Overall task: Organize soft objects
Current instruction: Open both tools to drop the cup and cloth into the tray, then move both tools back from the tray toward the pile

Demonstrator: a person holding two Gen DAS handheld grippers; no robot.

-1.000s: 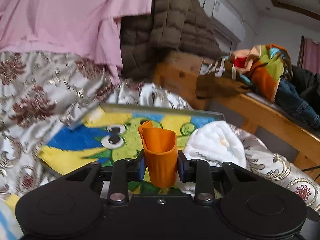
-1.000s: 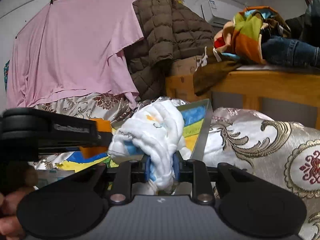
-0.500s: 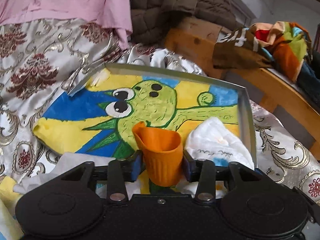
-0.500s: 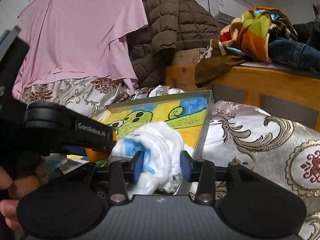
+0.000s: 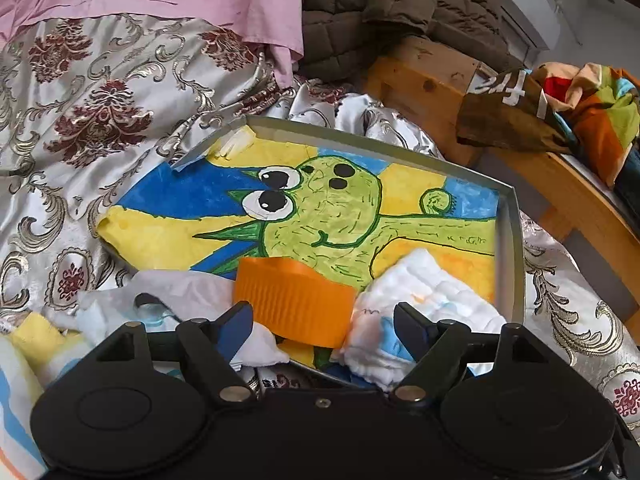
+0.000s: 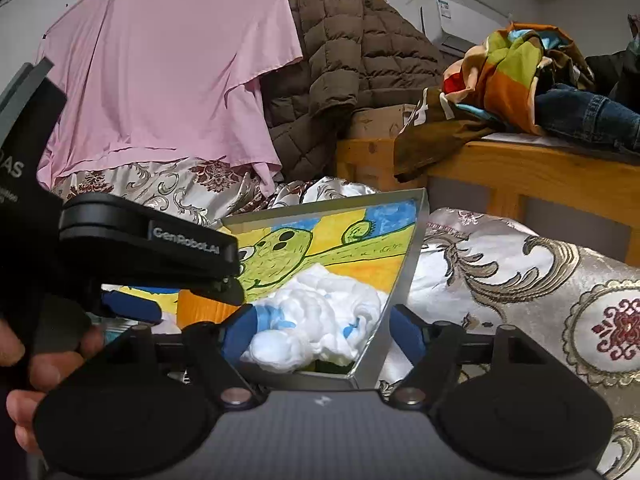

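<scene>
Left wrist view first, going left to right: loose white and yellow cloths [image 5: 120, 312] lie crumpled on the patterned satin bedspread [image 5: 80, 120] at near left, outside the tray. The left gripper [image 5: 324, 330] has its jaws opening, and the orange ribbed cup [image 5: 294, 300] sits between them, touching neither pad, lying on its side in the near end of the shallow grey tray [image 5: 510, 248] whose floor carries a painted green cartoon creature. The cup looks like soft, pliable rubber or silicone with fine ridges; its long axis seems to run across the fingers, left to right. Just right of it, touching it, rests the white quilted cloth [image 5: 424, 292], puffy and bunched, with pale blue marks. Right wrist view shows the same cloth [image 6: 320, 320] in the tray's near right corner [image 6: 400, 280], between the fingers of the right gripper [image 6: 320, 338], whose jaws are also opening and no longer press it. Both soft things lie in the tray, directly ahead of their own fingers, so a straight pull back should clear each. A hand [image 6: 24, 364] grips the left tool at far left.
</scene>
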